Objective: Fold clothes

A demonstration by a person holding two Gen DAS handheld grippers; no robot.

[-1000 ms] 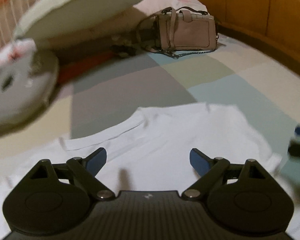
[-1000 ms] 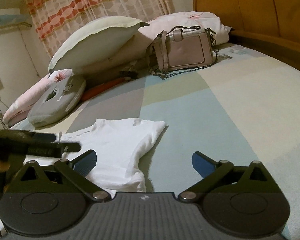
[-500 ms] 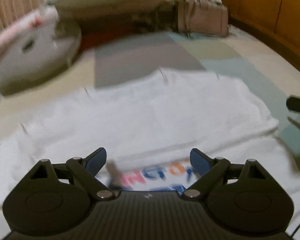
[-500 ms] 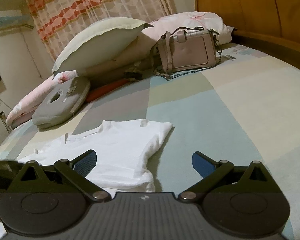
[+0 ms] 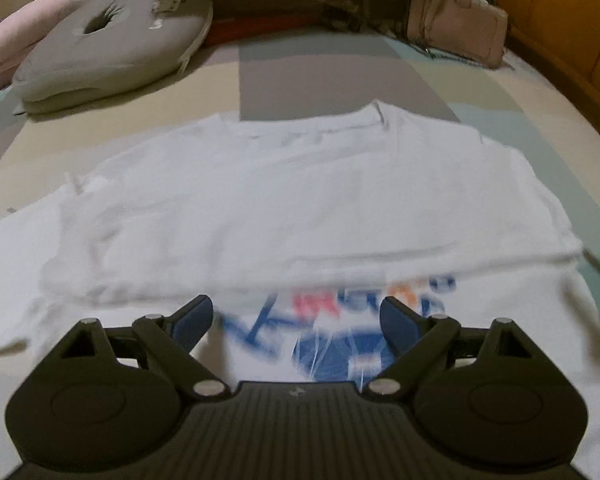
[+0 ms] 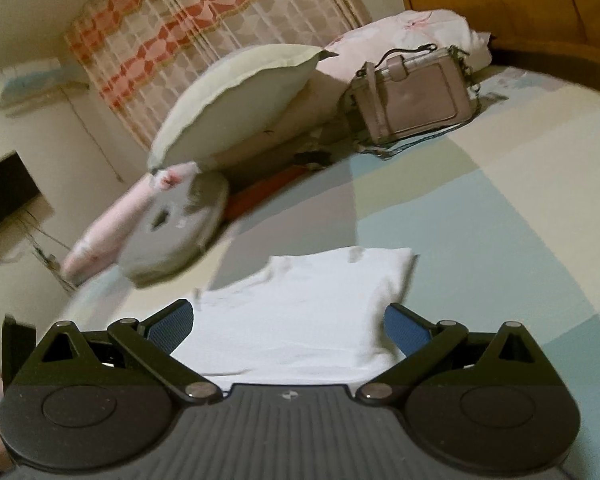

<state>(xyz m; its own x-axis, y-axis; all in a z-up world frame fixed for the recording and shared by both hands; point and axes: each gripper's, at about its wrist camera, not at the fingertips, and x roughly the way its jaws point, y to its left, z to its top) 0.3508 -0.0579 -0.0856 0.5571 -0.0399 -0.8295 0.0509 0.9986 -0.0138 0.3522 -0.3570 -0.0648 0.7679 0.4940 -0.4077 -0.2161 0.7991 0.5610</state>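
The white T-shirt (image 5: 300,200) lay flat on the bed (image 5: 500,128), its upper portion folded down so that a blurred blue, red and orange print (image 5: 340,320) showed below the fold edge. The left claw (image 5: 296,316) hung over the printed area, jaws apart, nothing between them. The right claw (image 6: 290,326) hung over the shirt's near right portion, jaws likewise apart and empty. Beyond the shirt, a grey cushion (image 5: 108,44) and a beige handbag (image 6: 412,100) rested near the head of the bed, well apart from the garment. Both views were slightly blurred.
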